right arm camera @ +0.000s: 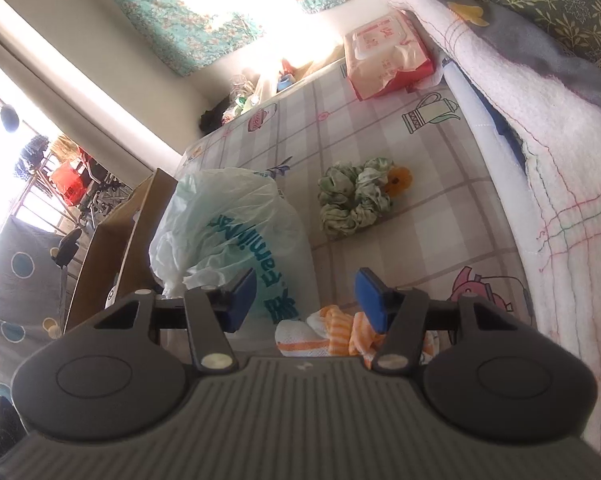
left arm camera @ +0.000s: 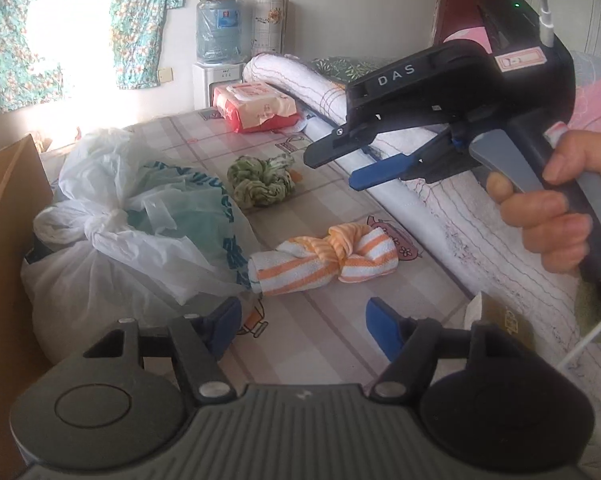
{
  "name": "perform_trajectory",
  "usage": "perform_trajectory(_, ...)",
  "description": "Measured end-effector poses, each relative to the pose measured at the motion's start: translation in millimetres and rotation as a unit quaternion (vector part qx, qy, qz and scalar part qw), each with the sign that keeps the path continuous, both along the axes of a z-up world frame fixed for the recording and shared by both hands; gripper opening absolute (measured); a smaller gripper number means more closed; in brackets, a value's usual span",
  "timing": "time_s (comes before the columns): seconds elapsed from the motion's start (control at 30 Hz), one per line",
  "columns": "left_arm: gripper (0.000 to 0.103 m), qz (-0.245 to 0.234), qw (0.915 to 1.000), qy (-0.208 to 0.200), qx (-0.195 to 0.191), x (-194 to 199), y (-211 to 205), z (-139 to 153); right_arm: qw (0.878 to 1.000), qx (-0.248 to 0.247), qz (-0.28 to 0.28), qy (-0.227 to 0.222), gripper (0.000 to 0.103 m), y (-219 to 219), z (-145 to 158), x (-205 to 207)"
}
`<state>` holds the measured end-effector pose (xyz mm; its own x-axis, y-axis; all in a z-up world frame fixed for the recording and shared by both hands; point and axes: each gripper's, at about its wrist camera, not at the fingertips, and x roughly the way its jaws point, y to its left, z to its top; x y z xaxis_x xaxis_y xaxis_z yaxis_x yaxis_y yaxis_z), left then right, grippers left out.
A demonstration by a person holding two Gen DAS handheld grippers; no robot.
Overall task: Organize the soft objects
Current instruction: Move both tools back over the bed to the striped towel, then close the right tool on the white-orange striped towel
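Orange-striped towel (left arm camera: 324, 258), knotted, lies on the checked table cover (left arm camera: 340, 200), touching the white plastic bag (left arm camera: 140, 216); the green scrunchie (left arm camera: 260, 178) sits apart, farther back. Left gripper (left arm camera: 300, 330): jaws parted, empty, above the cover short of the towel. Right gripper (left arm camera: 340, 168), in a hand (left arm camera: 556, 204), is parted and empty.

Right wrist view: right gripper (right arm camera: 306, 298) hangs open over the towel (right arm camera: 328, 332), gripping nothing; scrunchie (right arm camera: 354, 196) beyond, bag (right arm camera: 228, 240) to its left.
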<state>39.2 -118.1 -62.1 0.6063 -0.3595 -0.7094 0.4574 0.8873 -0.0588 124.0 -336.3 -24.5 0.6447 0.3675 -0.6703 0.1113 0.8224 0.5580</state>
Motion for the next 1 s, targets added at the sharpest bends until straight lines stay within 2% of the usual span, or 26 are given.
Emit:
perform_trajectory(0.17, 0.061, 0.004, 0.9995, 0.027, 0.013, 9.1, -6.7, -20.7, 0.999, 0.021, -0.005, 0.042, 0.044, -10.0, -48.1, 34.9)
perform_trajectory(0.3, 0.06, 0.001, 0.9991, 0.043, 0.005, 15.0, -5.3, -25.0, 0.997, 0.037, -0.001, 0.072, 0.043, -12.2, -69.2, 31.6)
perform_trajectory(0.4, 0.06, -0.006, 0.9981, 0.061, -0.008, 22.6, -6.1, -25.7, 0.995, 0.051, 0.009, 0.089, 0.043, -7.5, -73.2, 15.8)
perform_trajectory(0.63, 0.068, -0.02, 0.9911, 0.121, -0.053, 28.8, -5.7, -31.0, 0.983, 0.109, 0.049, 0.139, 0.045, 12.4, -79.1, -24.2)
perform_trajectory(0.7, 0.071, -0.019, 0.9893, 0.132, -0.058, 30.1, -8.4, -32.5, 0.982, 0.11, 0.061, 0.142, 0.045, 18.3, -80.0, -26.1)
perform_trajectory(0.87, 0.071, -0.014, 0.9882, 0.142, -0.056, 31.3, -14.2, -34.1, 0.983, 0.098, 0.066, 0.142, 0.046, 27.1, -79.7, -23.2)
perform_trajectory(1.0, 0.07, -0.006, 0.9837, 0.164, -0.074, 33.5, -7.2, -33.6, 0.983, 0.1, 0.059, 0.142, 0.044, 24.2, -80.1, -24.7)
